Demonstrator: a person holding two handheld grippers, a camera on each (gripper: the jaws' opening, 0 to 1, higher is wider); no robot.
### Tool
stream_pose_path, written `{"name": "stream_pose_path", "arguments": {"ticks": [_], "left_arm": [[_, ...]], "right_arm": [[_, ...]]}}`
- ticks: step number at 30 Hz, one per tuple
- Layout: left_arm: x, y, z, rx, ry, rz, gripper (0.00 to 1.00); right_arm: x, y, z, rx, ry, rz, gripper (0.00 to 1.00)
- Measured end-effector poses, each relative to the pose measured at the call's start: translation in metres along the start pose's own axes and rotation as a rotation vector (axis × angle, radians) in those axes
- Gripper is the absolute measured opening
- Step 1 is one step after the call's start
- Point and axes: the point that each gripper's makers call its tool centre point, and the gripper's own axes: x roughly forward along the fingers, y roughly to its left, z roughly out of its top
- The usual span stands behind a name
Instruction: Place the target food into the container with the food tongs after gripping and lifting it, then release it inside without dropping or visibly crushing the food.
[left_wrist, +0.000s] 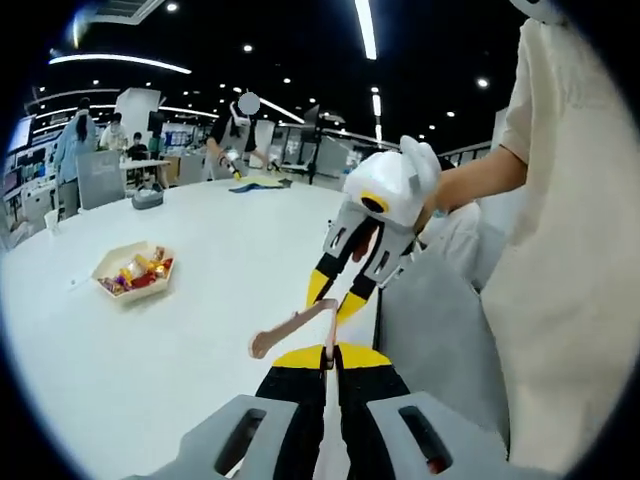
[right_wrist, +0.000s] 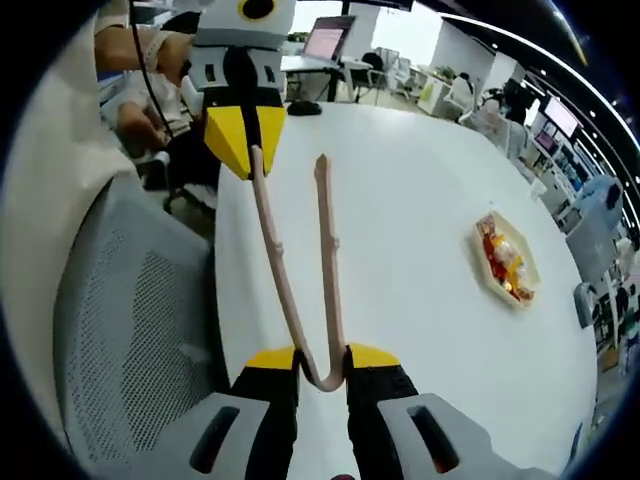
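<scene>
A: Logging the tongs (right_wrist: 330, 250) first. In the right gripper view they are a pale pink U. The bend sits low between the jaws of the right gripper (right_wrist: 322, 358), and both arms run up across the table (right_wrist: 420, 330).

B: Right gripper's state?

A: Its jaws are pressed onto the outer sides of the bend, pinching it. The arms spread apart as they run away from it.

B: And the far ends?

A: One arm's tip is caught in the yellow jaws of the left gripper (right_wrist: 246, 140). The other tip is free, just beside it and touching nothing.

B: Confirmed from the other side?

A: Yes. In the left gripper view, the left gripper (left_wrist: 328, 352) has its jaws pressed together on one arm's end. The tongs (left_wrist: 295, 325) slant above the table (left_wrist: 200, 220), with the right gripper (left_wrist: 340, 295) on the bend.

B: Where is the food?

A: The food (right_wrist: 503, 258) lies as red and yellow pieces in a cream six-sided tray (right_wrist: 483, 262) on the table, well apart from the tongs. The left gripper view shows the same tray (left_wrist: 105, 262) and food (left_wrist: 135, 275). I cannot tell what kind of food it is.

B: Surroundings?

A: A grey mesh chair (right_wrist: 130, 300) stands against the table's near edge. A person (left_wrist: 570, 250) in a cream shirt holds the right gripper.
</scene>
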Motion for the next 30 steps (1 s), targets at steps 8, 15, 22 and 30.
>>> {"name": "stream_pose_path", "arguments": {"ticks": [8,15,22,30], "left_arm": [[0.014,0.021,-0.024,0.004,0.065,0.038,0.01],[0.028,0.044,-0.038,0.031,0.117,0.068,0.01],[0.041,0.060,-0.049,0.052,0.161,0.089,0.01],[0.055,0.081,-0.059,0.049,0.187,0.137,0.01]], "right_arm": [[0.013,-0.016,-0.009,-0.007,0.037,-0.020,0.17],[0.032,-0.034,-0.021,-0.030,0.084,-0.044,0.17],[0.045,-0.050,-0.029,-0.085,0.138,-0.081,0.17],[0.053,-0.066,-0.038,-0.087,0.173,-0.112,0.17]]}}
